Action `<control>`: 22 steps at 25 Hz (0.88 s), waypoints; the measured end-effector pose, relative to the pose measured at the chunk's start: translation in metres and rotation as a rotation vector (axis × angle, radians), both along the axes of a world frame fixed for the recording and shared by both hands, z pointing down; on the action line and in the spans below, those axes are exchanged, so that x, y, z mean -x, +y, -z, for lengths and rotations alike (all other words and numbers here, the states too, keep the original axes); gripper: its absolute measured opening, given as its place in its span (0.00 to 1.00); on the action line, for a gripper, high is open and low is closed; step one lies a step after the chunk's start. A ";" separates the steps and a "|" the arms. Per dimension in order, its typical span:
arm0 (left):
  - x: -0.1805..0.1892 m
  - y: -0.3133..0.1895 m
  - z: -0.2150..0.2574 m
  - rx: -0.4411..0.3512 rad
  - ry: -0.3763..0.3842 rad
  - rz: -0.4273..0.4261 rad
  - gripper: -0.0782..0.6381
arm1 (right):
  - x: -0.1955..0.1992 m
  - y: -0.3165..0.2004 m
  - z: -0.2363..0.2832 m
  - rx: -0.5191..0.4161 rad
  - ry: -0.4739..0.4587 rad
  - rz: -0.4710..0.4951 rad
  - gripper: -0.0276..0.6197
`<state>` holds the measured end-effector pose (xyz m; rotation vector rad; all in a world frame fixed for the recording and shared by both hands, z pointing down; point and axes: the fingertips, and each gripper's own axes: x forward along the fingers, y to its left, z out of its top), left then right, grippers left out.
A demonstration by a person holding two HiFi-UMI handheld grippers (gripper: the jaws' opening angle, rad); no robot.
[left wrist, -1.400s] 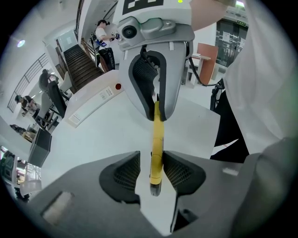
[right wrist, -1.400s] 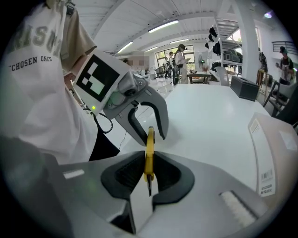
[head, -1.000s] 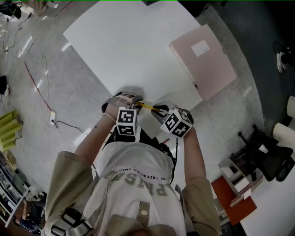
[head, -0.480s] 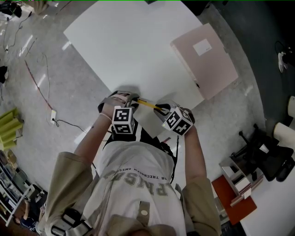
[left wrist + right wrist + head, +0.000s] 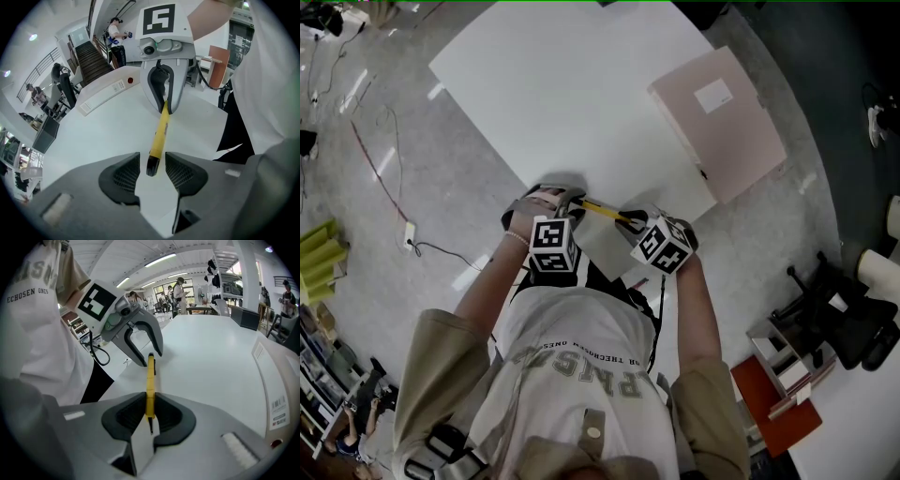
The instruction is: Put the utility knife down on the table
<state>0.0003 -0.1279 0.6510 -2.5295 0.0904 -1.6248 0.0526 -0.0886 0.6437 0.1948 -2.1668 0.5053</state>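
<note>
Knife (image 5: pixel 150 373) seems light and stiff, best gripped mid-handle; right tongs (image 5: pixel 150 403) clamp it, while left tongs (image 5: pixel 152 161) have just opened round its dark end.

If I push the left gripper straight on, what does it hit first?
The left gripper has just been opening its jaws, the black end of the utility knife loose between them. Straight on, the knife likely slides deeper first; the table lies below.

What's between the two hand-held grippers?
A yellow utility knife: the right hand-held gripper clamps one end; the other lies between the left hand-held gripper's jaws, which have just been opening. Both gripper views show it.
</note>
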 end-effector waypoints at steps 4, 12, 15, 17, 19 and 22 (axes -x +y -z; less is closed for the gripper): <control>-0.002 -0.002 0.002 0.000 0.005 0.003 0.36 | -0.002 0.002 -0.003 -0.024 0.028 0.027 0.14; -0.005 -0.003 0.003 -0.008 0.005 -0.002 0.36 | -0.004 0.005 -0.008 -0.060 0.060 0.063 0.14; -0.005 -0.001 0.002 0.004 0.004 -0.001 0.36 | -0.004 0.006 -0.009 -0.073 0.070 0.075 0.14; -0.006 -0.002 0.001 0.000 0.002 -0.005 0.36 | -0.005 0.005 -0.010 -0.091 0.085 0.092 0.14; -0.007 -0.002 0.000 0.003 -0.002 -0.006 0.36 | -0.006 0.005 -0.012 -0.113 0.104 0.114 0.14; -0.007 0.000 -0.001 0.013 -0.009 -0.006 0.36 | -0.007 0.006 -0.014 -0.134 0.127 0.145 0.14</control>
